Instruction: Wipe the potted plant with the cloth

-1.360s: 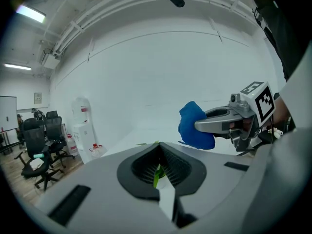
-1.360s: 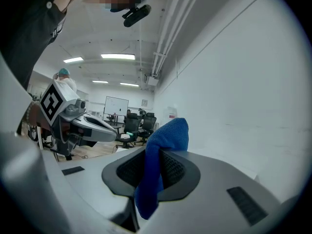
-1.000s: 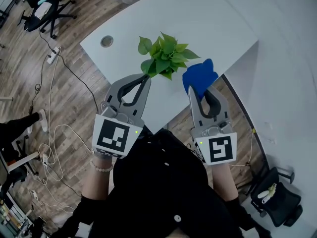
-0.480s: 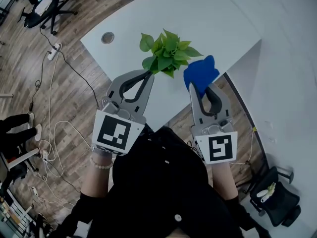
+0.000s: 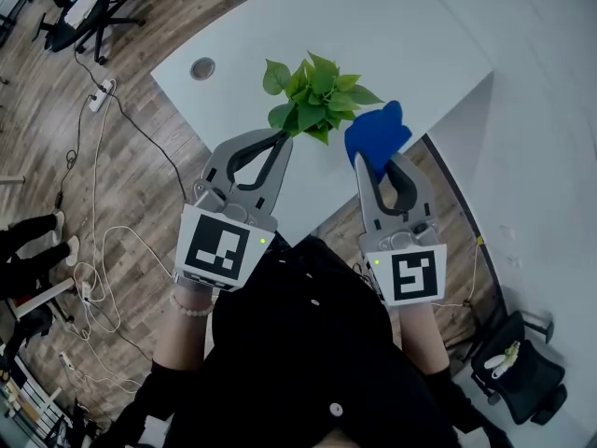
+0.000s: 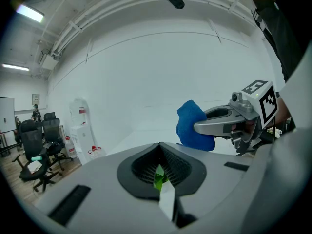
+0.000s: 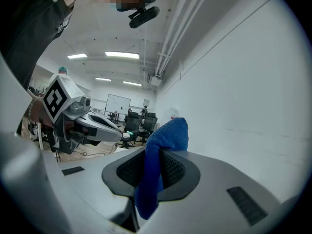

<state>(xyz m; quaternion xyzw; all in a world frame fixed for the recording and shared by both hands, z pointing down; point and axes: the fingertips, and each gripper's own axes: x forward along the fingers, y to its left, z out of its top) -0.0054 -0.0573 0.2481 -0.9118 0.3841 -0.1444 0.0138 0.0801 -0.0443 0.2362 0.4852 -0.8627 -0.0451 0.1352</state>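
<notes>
Sitting near the white desk's (image 5: 401, 35) front edge, the potted plant (image 5: 317, 99) hasn't budged since a second ago, and neither has anything else. The left gripper (image 5: 280, 140) is pinched tight on one green leaf (image 6: 158, 177). The right gripper (image 5: 375, 163) is clamped on the blue cloth (image 5: 375, 136), just right of the foliage. There's wood floor (image 5: 159, 185) with cables (image 5: 103, 250) and office chairs (image 5: 84, 12) off to the left. Both grippers point forward, side by side.

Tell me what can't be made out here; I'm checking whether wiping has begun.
- Pot: head view, hidden beneath the plant's leaves.
- Cloth-to-leaf contact: head view, cloth beside foliage; touching or apart, cannot tell.
- Rest of the leaf: left gripper view, left gripper body hides all but a sliver.
</notes>
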